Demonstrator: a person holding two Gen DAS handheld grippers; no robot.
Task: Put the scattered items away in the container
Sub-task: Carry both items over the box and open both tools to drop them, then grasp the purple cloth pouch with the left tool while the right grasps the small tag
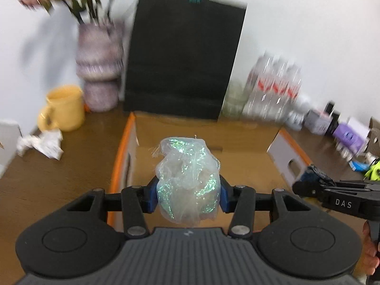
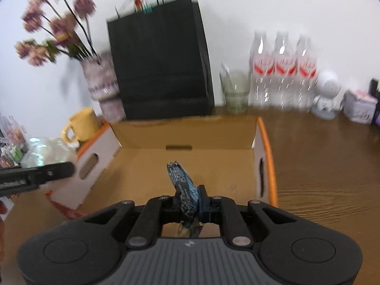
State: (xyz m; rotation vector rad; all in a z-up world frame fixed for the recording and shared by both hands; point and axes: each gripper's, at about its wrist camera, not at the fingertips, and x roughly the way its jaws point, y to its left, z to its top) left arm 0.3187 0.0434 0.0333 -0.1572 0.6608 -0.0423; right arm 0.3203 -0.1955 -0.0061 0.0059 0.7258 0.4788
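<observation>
left tool [image 1: 188, 196] clenched on iridescent mesh bundle [image 1: 187, 178], right tool [image 2: 193, 200] clenched on blue packet [image 2: 181, 180] (both over cardboard box [image 2: 190, 130] ahead).

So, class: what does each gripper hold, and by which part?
The left gripper clamps the iridescent mesh bundle by its lower sides; the right gripper pinches the blue packet near its lower end.

Black paper bag [image 2: 159, 59] straight ahead against the wall; vase of pink flowers [image 2: 101, 80] and yellow mug [image 2: 82, 124] ahead-left. Glass tumbler [image 2: 235, 92], three clear bottles [image 2: 282, 71] and white figurine [image 2: 326, 95] ahead-right on the wooden table [image 2: 327, 166].
</observation>
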